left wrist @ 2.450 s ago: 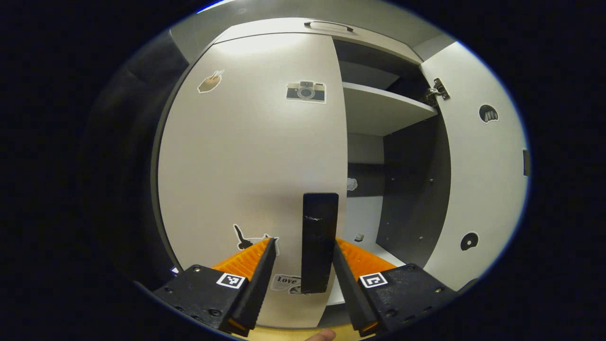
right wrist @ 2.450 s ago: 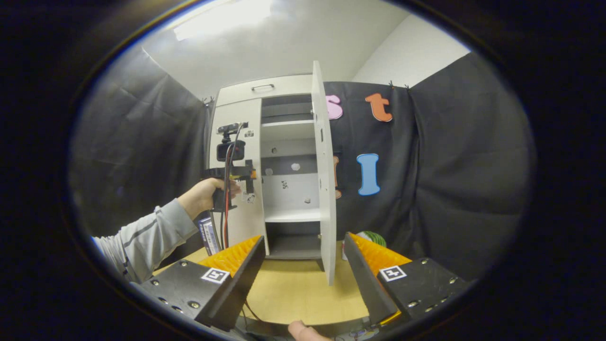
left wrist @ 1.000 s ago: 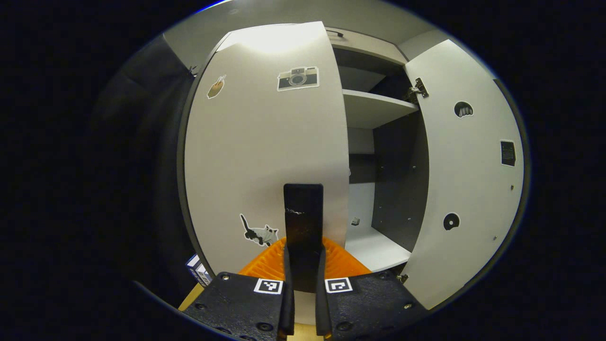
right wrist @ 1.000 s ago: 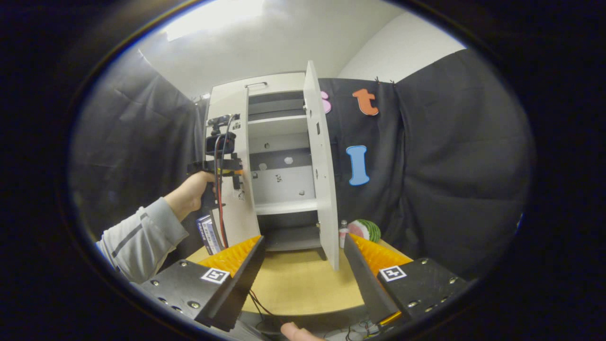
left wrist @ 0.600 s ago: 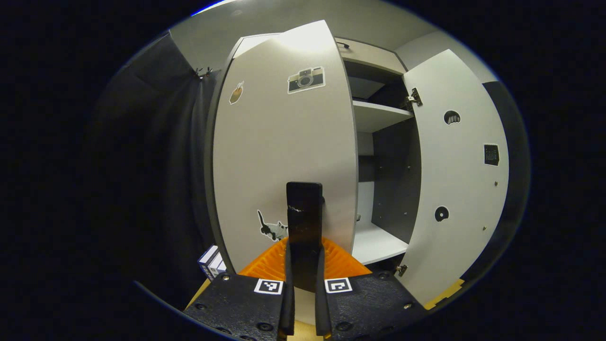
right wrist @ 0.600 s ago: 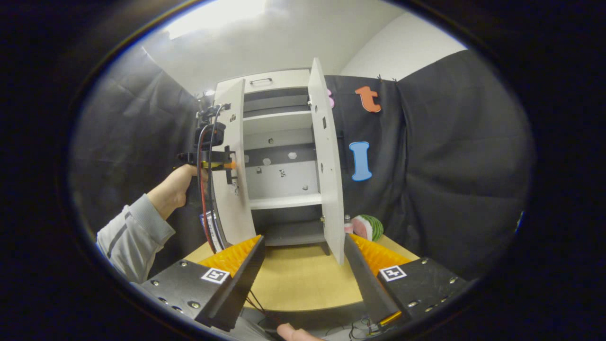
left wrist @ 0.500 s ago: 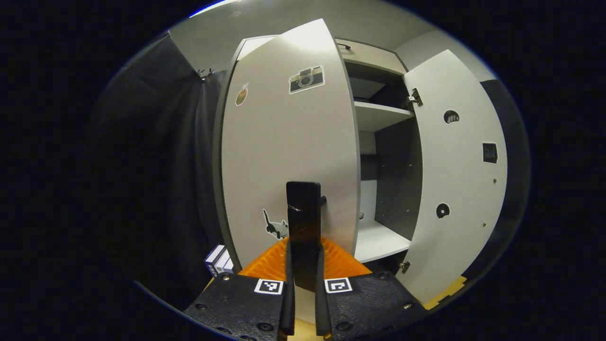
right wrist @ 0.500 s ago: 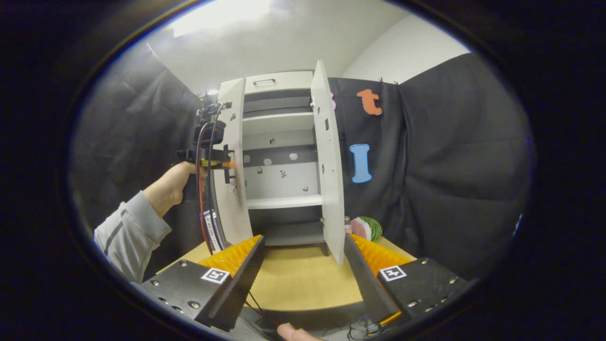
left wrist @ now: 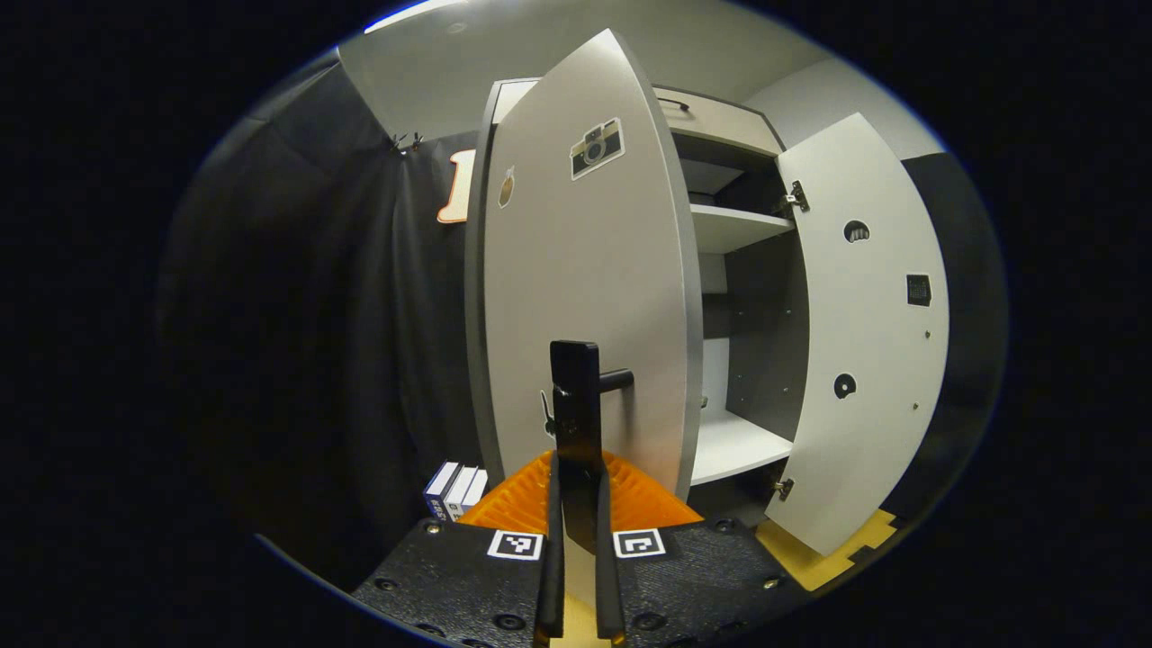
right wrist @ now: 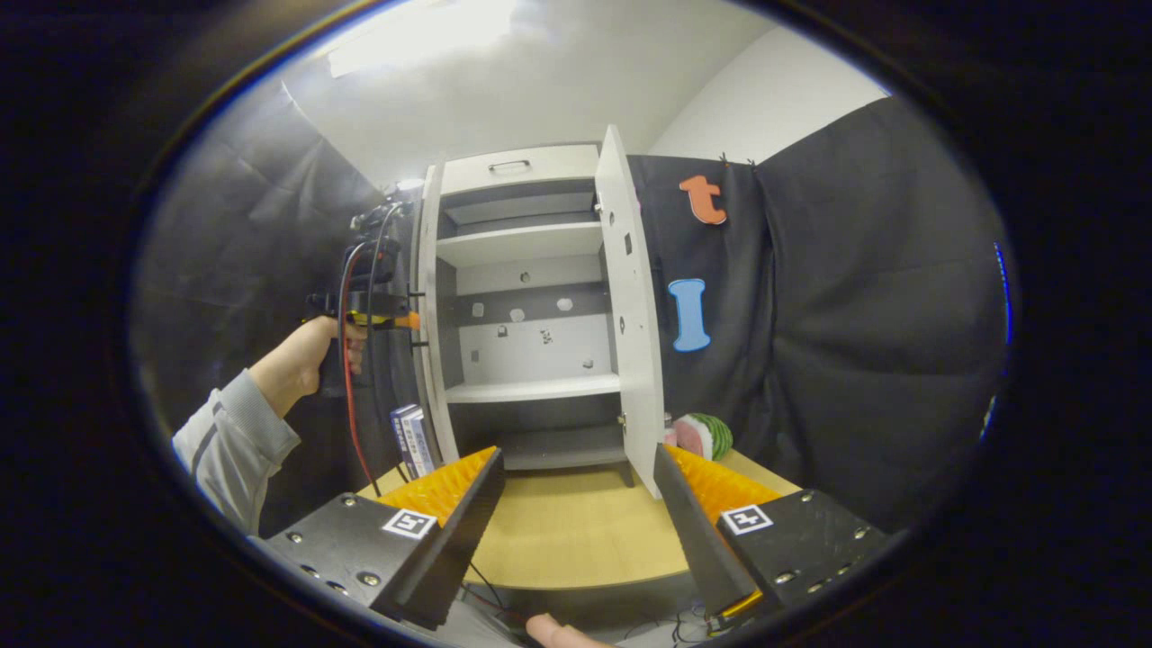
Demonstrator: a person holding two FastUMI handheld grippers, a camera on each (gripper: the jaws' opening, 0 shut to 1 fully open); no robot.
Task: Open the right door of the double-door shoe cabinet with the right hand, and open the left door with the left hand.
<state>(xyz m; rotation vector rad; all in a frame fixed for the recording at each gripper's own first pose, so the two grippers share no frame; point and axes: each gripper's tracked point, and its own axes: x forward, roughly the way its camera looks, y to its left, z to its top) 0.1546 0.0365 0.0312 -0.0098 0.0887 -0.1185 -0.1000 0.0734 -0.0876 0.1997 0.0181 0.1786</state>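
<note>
The white left door [left wrist: 585, 297], with stickers on its face, stands swung well out from the shoe cabinet [right wrist: 522, 306]. My left gripper [left wrist: 576, 461] is shut on its black upright handle [left wrist: 576, 387]. In the right gripper view that same gripper [right wrist: 396, 319], held by a hand [right wrist: 301, 360], sits at the left door's edge [right wrist: 423, 342]. The right door [right wrist: 634, 333] hangs wide open, its inner face [left wrist: 868, 333] toward the left gripper. My right gripper [right wrist: 578, 453] is open over the table, well back from the cabinet, with nothing between its fingers.
White shelves [right wrist: 531, 389] cross the bare cabinet interior. Small boxes [right wrist: 409, 439] stand by the cabinet's left foot. A watermelon-patterned object [right wrist: 697, 436] lies right of the right door. The wooden table [right wrist: 558, 531] spreads in front.
My left gripper closed on the left door's handle and has swung that door out from shut to wide open. The right gripper has stayed open, back from the open right door.
</note>
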